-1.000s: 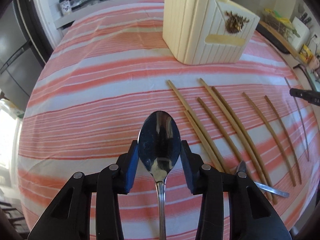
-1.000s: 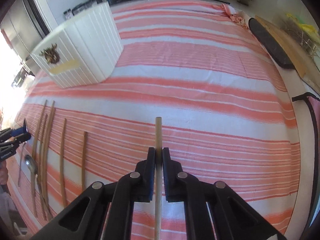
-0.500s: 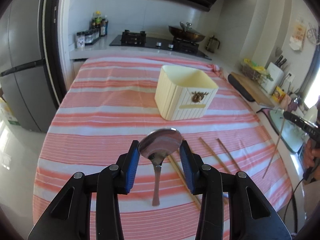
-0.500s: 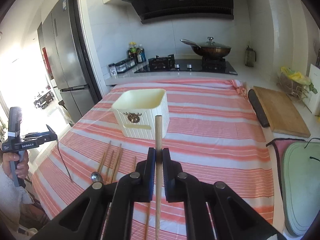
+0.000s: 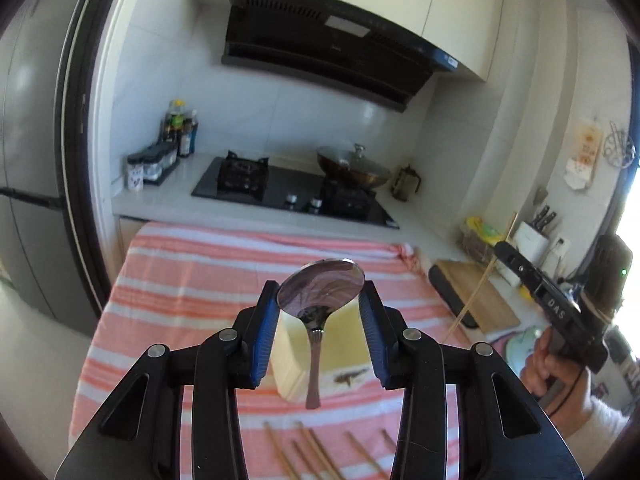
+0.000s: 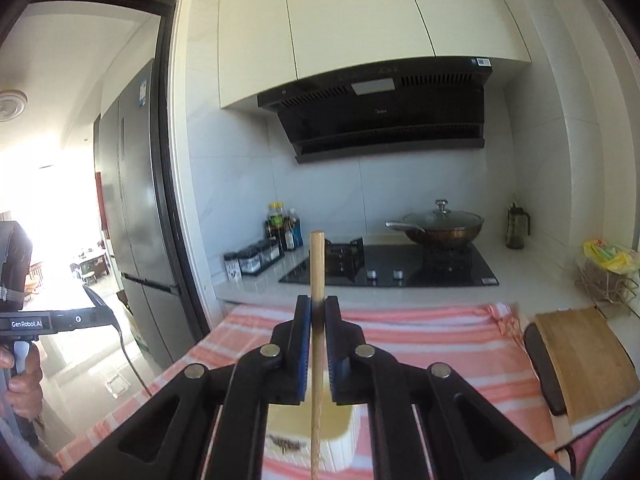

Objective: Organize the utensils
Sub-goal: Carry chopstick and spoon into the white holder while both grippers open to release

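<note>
A home kitchen: gas hob (image 6: 392,268), range hood (image 6: 384,116), fridge (image 6: 132,216).

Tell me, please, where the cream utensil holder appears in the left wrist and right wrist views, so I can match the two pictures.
Left wrist: the cream utensil holder sits low centre on the striped cloth, behind the spoon in the left tool.
Right wrist: bottom centre, partly hidden by the right tool and its chopstick.
Shared landmark: the lidded wok on the stove.

both grippers have lifted spoon (image 5: 320,300) and chopstick (image 6: 317,280) above the table.
</note>
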